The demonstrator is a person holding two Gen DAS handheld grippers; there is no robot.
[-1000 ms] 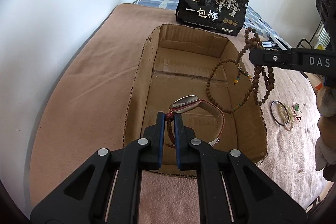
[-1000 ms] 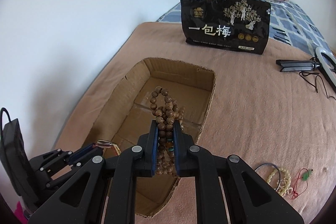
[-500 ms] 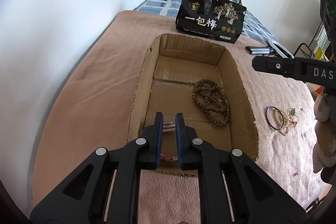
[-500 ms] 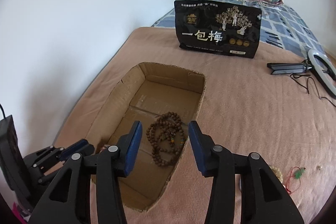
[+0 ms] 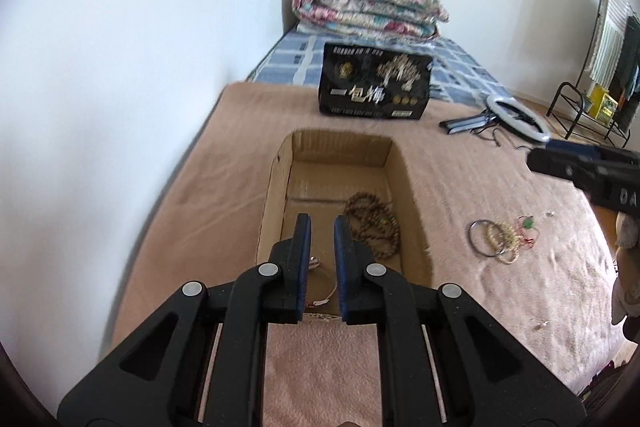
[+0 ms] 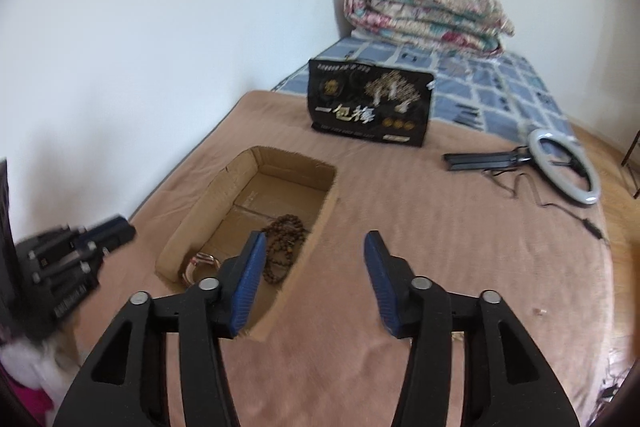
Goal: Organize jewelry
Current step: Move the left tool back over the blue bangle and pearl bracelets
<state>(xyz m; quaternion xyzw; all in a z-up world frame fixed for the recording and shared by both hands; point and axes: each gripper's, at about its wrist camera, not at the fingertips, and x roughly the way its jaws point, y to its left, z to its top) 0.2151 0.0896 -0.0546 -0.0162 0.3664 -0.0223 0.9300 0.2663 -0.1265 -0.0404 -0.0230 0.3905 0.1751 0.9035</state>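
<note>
Bead necklace (image 5: 372, 223) and watch (image 6: 202, 263) in cardboard box (image 5: 416, 211), sorted; left gripper (image 5: 322, 223) nearly closed, empty; right gripper (image 6: 314, 247) opening, empty; bangles (image 5: 496, 235) remain on blanket's right edge.

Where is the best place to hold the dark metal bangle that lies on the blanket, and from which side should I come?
Take the dark metal bangle at its left arc, the part farthest from the pale bead bracelets that overlap its right side. It lies flat on the blanket, so probably come from above, one finger inside the ring and one outside, pinching the thin rim.
</note>
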